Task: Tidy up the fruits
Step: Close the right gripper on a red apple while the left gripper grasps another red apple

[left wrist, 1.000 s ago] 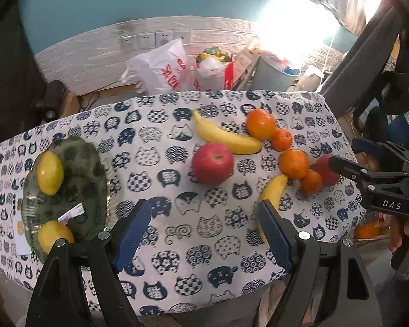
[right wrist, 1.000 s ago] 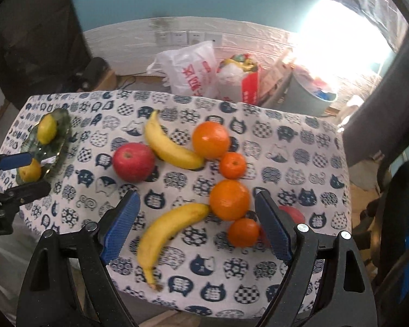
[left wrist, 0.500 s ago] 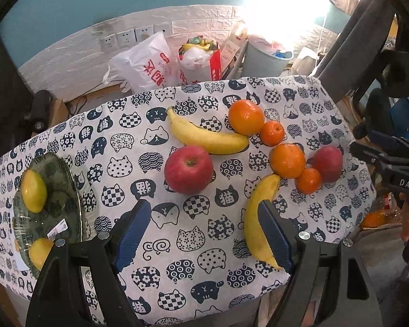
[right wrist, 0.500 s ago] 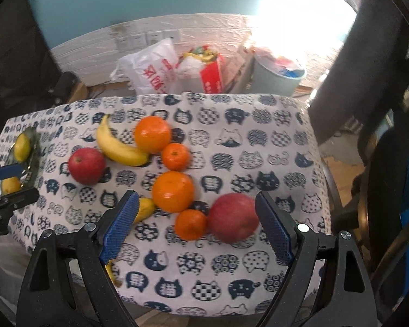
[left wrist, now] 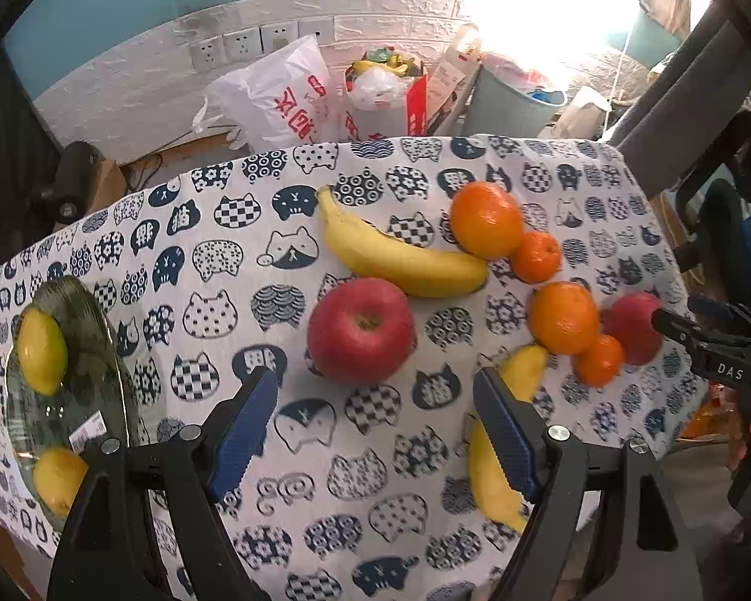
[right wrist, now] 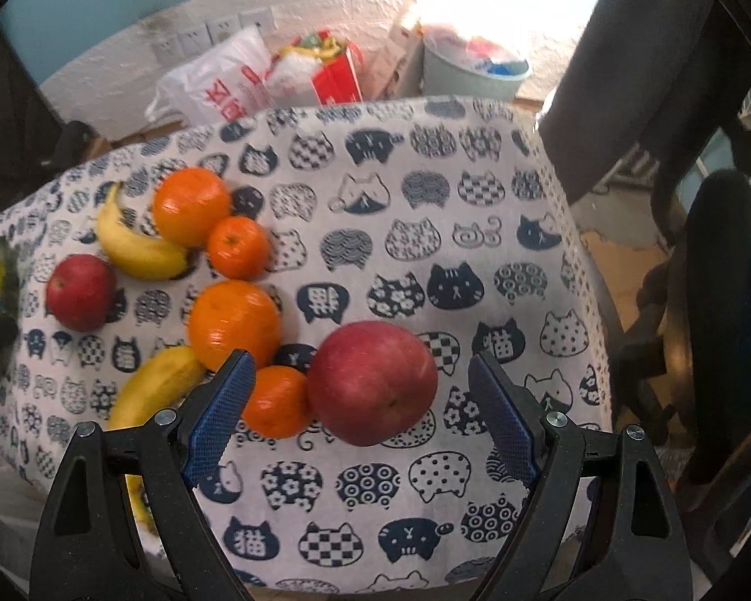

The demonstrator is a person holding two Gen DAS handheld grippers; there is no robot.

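Note:
Fruit lies on a cat-print tablecloth (left wrist: pixel 225 260). My left gripper (left wrist: pixel 375 415) is open above the cloth, with a red apple (left wrist: pixel 360 330) just beyond its fingertips. A banana (left wrist: pixel 400 255) lies behind that apple, and a second banana (left wrist: pixel 490 471) is partly hidden by the right finger. My right gripper (right wrist: pixel 358 400) is open, and a second red apple (right wrist: pixel 373 383) sits between its fingers, untouched. Oranges (right wrist: pixel 234 323) and small tangerines (right wrist: pixel 275 400) cluster to that apple's left. A glass plate (left wrist: pixel 95 360) at the left holds two lemons (left wrist: pixel 42 350).
Beyond the table's far edge stand a white plastic bag (left wrist: pixel 280 95), a red box of rubbish (left wrist: pixel 385 95) and a grey bin (left wrist: pixel 515 105). A dark chair (right wrist: pixel 716 260) stands at the right. The cloth's right half (right wrist: pixel 475 230) has no fruit on it.
Both grippers have moved rightward and lower over the table. The red apple at the right came from behind the right gripper's finger into its gap. Jaws stayed open.

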